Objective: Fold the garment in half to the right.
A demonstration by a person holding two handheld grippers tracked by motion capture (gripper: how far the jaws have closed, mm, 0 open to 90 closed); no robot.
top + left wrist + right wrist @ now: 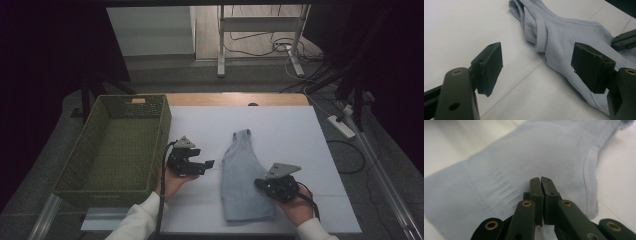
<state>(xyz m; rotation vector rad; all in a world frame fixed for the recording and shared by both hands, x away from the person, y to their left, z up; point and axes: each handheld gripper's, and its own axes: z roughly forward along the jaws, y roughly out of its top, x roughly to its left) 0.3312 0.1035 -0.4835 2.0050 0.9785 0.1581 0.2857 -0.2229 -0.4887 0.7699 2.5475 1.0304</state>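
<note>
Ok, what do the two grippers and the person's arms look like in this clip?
Both the left gripper and the right gripper are black, each topped by a grey three-cornered plate and trailing a black cable. Their jaws are dark, flat blocks on arms with brass-coloured rivets. The person wears white sleeves.

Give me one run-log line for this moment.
left gripper: open, beside garment | right gripper: shut, over garment | garment: folded on white table | basket: green, at left
</note>
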